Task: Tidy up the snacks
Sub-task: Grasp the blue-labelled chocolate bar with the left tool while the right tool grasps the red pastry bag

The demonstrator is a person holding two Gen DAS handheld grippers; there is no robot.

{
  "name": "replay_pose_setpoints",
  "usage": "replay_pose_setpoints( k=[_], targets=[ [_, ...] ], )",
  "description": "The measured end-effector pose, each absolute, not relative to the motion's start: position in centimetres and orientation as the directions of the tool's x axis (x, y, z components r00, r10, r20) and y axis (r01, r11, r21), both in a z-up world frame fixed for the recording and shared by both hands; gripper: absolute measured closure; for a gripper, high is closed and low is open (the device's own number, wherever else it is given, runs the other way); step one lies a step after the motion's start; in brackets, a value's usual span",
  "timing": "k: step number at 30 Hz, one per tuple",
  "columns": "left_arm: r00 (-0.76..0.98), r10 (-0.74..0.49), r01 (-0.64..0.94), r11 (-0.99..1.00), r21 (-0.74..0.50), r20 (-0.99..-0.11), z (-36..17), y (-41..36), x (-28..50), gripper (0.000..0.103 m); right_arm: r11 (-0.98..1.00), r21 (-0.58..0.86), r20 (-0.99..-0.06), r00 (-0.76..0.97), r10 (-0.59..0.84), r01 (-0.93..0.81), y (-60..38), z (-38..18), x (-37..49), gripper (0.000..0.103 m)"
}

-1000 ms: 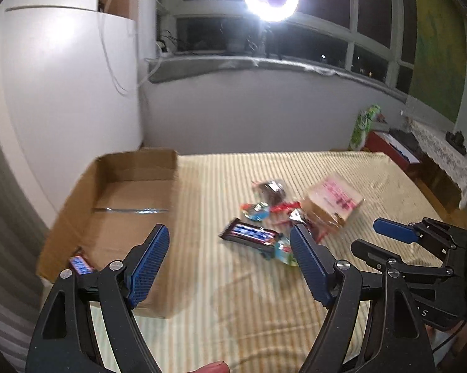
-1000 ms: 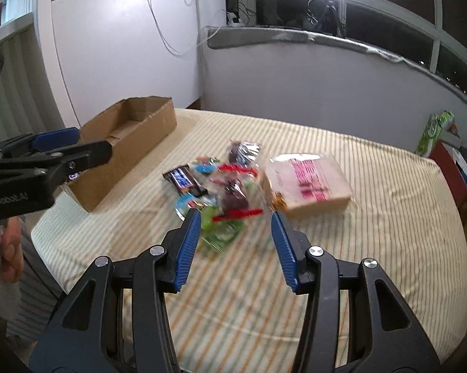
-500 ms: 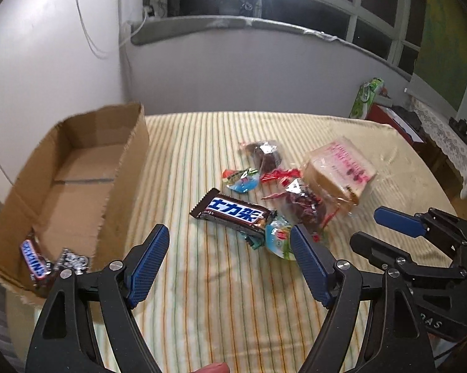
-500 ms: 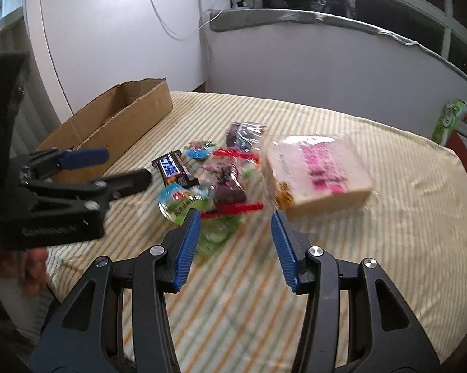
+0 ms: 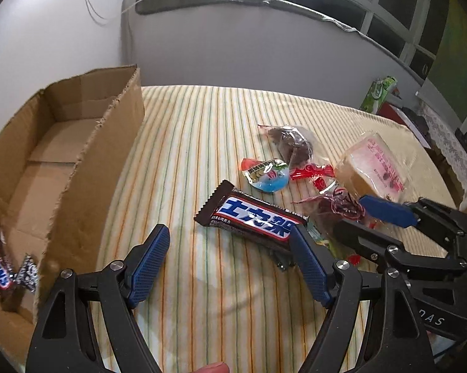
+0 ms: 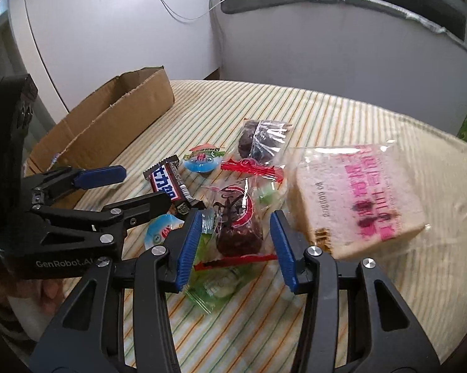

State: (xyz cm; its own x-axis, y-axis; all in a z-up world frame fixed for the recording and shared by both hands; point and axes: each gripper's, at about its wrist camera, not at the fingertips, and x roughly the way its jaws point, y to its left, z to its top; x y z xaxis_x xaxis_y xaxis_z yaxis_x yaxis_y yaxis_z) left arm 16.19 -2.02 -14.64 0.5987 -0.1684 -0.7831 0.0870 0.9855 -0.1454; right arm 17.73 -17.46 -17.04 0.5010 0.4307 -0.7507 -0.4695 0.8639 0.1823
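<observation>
Both grippers reach for the loose snack pile

Left gripper (image 5: 230, 267), jaws wide, lines up on the dark chocolate bar (image 5: 252, 219); right gripper (image 6: 235, 247), jaws closing, straddles the clear-wrapped brown cake (image 6: 239, 227), bound for the brown cardboard box (image 5: 62, 155).

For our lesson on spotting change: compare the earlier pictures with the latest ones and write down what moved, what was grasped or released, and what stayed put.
Both grippers dropped closer to the snacks. The left gripper now hangs open near the chocolate bar; the right gripper straddles the dark wrapped cake, its jaws closing slightly, nothing gripped yet. Nothing was grasped or released. The snacks, the bread pack and the cardboard box stayed put.
</observation>
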Motion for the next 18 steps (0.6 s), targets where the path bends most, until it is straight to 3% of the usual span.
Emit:
replay_pose_setpoints(
  k=[5, 18],
  targets=[
    [0.585, -0.22, 0.097, 0.975, -0.202, -0.781, -14.1, -1.6, 16.5, 0.024, 0.858, 0.192, -0.758, 0.483, 0.438, -0.477, -18.0, -17.9, 18.0, 0.056],
    [0.541, -0.177, 0.105, 0.984, -0.142, -0.822, -15.4, -4.0, 18.3, 0.018, 0.872, 0.186, -0.755, 0.503, 0.422, -0.453, -19.4, -17.8, 17.1, 0.065]
  ],
)
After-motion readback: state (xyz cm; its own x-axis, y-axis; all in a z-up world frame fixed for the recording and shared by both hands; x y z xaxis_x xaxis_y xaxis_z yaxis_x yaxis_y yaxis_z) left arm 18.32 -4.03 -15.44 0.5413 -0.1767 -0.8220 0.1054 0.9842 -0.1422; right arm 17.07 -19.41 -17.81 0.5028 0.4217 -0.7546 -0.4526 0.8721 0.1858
